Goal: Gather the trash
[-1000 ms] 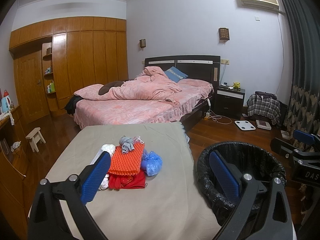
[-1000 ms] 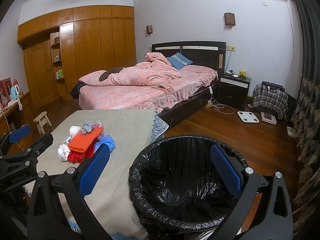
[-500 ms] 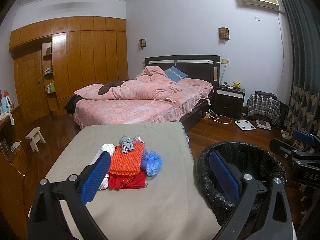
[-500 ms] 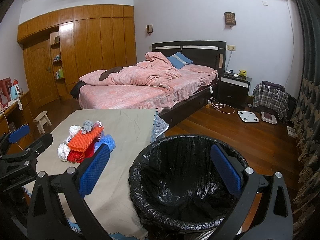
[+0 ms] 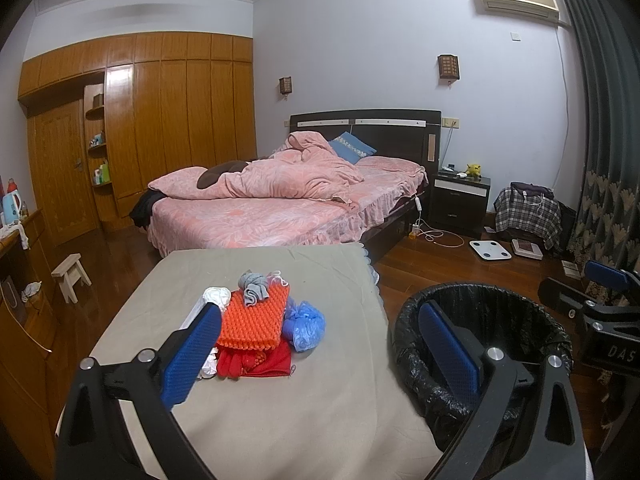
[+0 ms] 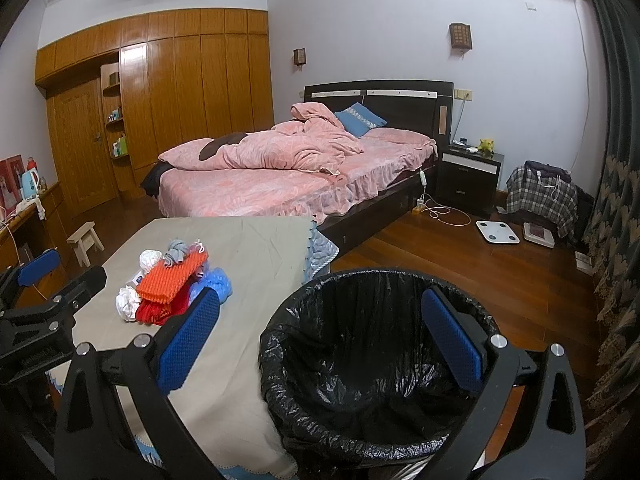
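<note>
A pile of trash lies on the grey-covered table (image 5: 280, 408): an orange foam net (image 5: 254, 318) (image 6: 172, 276) on top, a red net (image 5: 256, 362) under it, a blue plastic bag (image 5: 306, 322) (image 6: 216, 282), a grey rag (image 5: 253, 286) and white crumpled paper (image 5: 218, 296) (image 6: 127, 303). A bin lined with a black bag (image 5: 480, 344) (image 6: 372, 364) stands to the right of the table. My left gripper (image 5: 320, 348) hovers open over the table's near end, short of the pile. Above the bin's near rim my right gripper (image 6: 320, 344) is open and empty.
A bed with pink bedding (image 5: 280, 200) stands beyond the table. A wooden wardrobe (image 5: 160, 128) lines the left wall, with a small stool (image 5: 72, 276) on the floor. A nightstand (image 5: 460, 196), a scale (image 5: 490, 250) and a plaid-covered seat (image 5: 526, 210) are at the right.
</note>
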